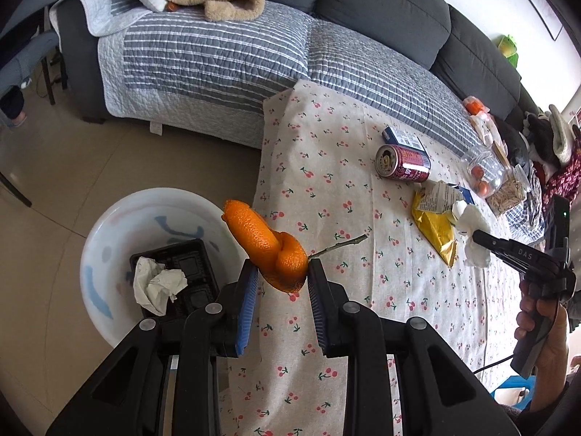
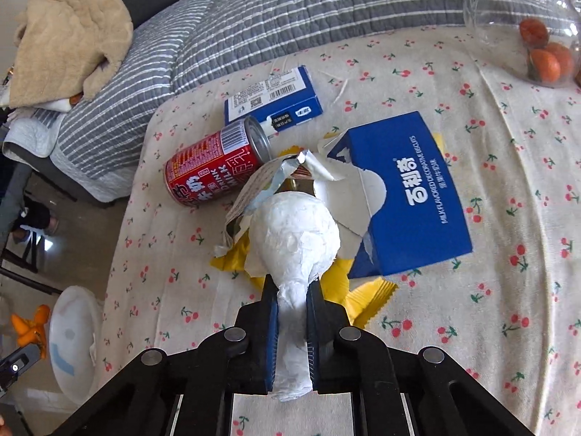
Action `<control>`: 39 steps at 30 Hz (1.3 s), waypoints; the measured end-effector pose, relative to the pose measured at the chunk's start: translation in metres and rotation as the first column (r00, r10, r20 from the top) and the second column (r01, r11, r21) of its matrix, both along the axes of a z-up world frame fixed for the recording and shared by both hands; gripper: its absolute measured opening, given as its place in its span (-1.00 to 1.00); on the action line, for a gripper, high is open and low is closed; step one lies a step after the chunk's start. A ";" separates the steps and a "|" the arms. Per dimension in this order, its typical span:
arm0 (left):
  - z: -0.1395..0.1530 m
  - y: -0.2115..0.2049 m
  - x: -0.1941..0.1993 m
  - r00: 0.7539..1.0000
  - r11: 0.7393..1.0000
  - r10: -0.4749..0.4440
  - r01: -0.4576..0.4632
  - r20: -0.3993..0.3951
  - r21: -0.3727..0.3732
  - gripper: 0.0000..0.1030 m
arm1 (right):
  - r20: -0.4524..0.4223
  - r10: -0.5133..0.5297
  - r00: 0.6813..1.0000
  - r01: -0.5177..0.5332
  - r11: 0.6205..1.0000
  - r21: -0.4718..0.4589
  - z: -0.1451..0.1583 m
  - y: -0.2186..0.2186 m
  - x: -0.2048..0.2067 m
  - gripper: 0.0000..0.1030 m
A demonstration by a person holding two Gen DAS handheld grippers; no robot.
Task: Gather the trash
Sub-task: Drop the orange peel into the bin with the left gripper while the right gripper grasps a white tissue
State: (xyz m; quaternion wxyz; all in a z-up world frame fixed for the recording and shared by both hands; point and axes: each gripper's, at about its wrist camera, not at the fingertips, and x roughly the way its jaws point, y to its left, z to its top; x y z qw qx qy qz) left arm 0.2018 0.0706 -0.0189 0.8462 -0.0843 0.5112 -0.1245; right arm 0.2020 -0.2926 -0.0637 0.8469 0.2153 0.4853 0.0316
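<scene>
Clamping orange peel in left claw, right claw pinching tissue, cherry-print tablecloth, grey sofa

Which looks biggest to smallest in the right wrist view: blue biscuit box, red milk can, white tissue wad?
1. blue biscuit box
2. red milk can and white tissue wad: about alike; the wad sits nearer the camera, so no ranking.

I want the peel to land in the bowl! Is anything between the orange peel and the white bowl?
Nothing visible blocks it. The left hand-held gripper holds the orange peel in the air right beside the white bowl, whose top is open. Inside already lie a black tray and a crumpled tissue, with room left.
</scene>
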 end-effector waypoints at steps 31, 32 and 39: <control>-0.033 0.100 -0.006 0.981 0.972 0.182 -0.168 -0.071 0.167 0.91 | 0.007 0.302 0.953 -0.302 0.952 -0.050 0.015 0.147 -0.034 -0.76; -0.033 0.103 -0.009 0.981 0.970 0.181 -0.167 -0.071 0.176 0.92 | 0.007 0.310 0.951 -0.309 0.950 -0.050 0.014 0.153 -0.033 -0.76; -0.037 0.134 -0.026 0.976 0.959 0.201 -0.178 -0.088 0.219 0.93 | 0.012 0.373 0.928 -0.372 0.928 -0.031 0.006 0.201 -0.020 -0.76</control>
